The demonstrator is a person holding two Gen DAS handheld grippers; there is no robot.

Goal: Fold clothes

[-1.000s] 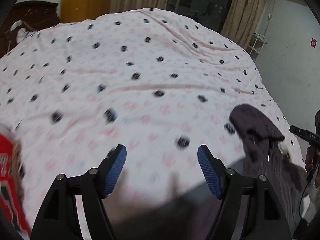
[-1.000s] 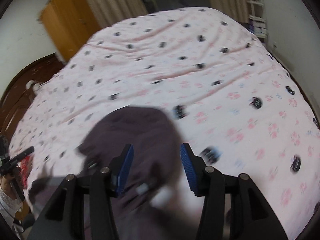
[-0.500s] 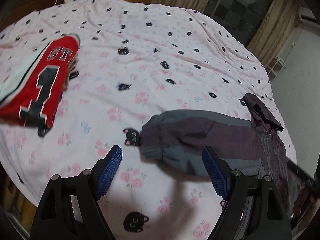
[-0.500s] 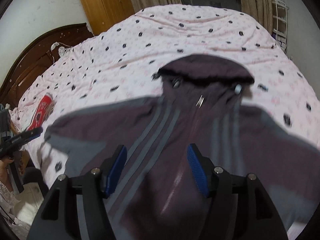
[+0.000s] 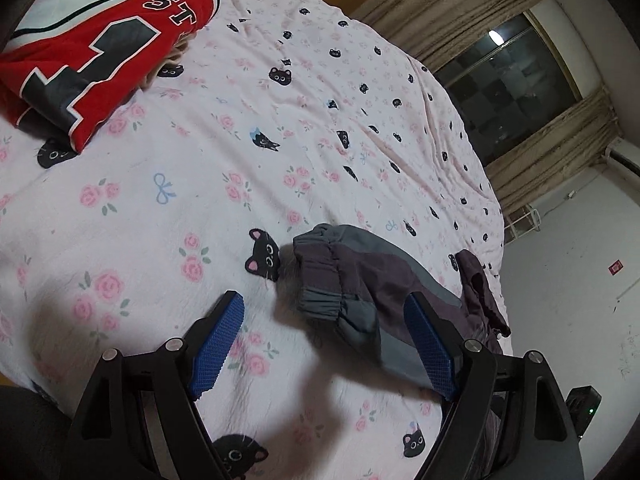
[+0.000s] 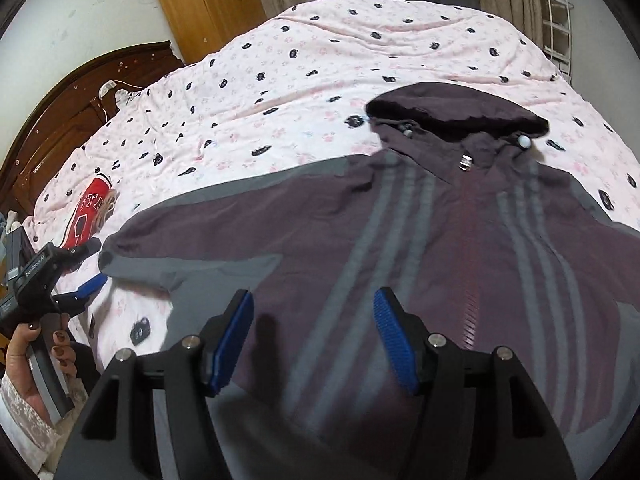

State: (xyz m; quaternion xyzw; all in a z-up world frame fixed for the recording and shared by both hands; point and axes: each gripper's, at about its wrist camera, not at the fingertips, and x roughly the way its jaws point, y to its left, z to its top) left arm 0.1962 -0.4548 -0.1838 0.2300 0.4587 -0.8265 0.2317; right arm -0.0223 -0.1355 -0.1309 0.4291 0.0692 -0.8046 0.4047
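A dark purple hooded jacket (image 6: 420, 240) with grey stripes lies spread face up on the pink cat-print bed (image 6: 304, 64), hood (image 6: 456, 112) toward the far side. My right gripper (image 6: 314, 338) hovers open over its chest, nothing between the pads. My left gripper (image 5: 324, 344) is open just short of the jacket's sleeve cuff (image 5: 324, 280); the sleeve runs under its right finger and the pads do not press it. In the right wrist view a hand (image 6: 36, 356) holds the left gripper (image 6: 86, 292) at the sleeve's end.
A folded red jersey (image 5: 92, 60) with a number lies farther up the bed. A wooden wardrobe (image 6: 208, 4), a dark headboard (image 6: 60, 120) and a curtained window (image 5: 516, 80) ring the bed. The bed's near edge drops off at the bottom left.
Both views swung from bare bedding onto the jacket. The left gripper rolled and sank toward the sleeve cuff; the right came over the chest. Both jaws stand a little wider.
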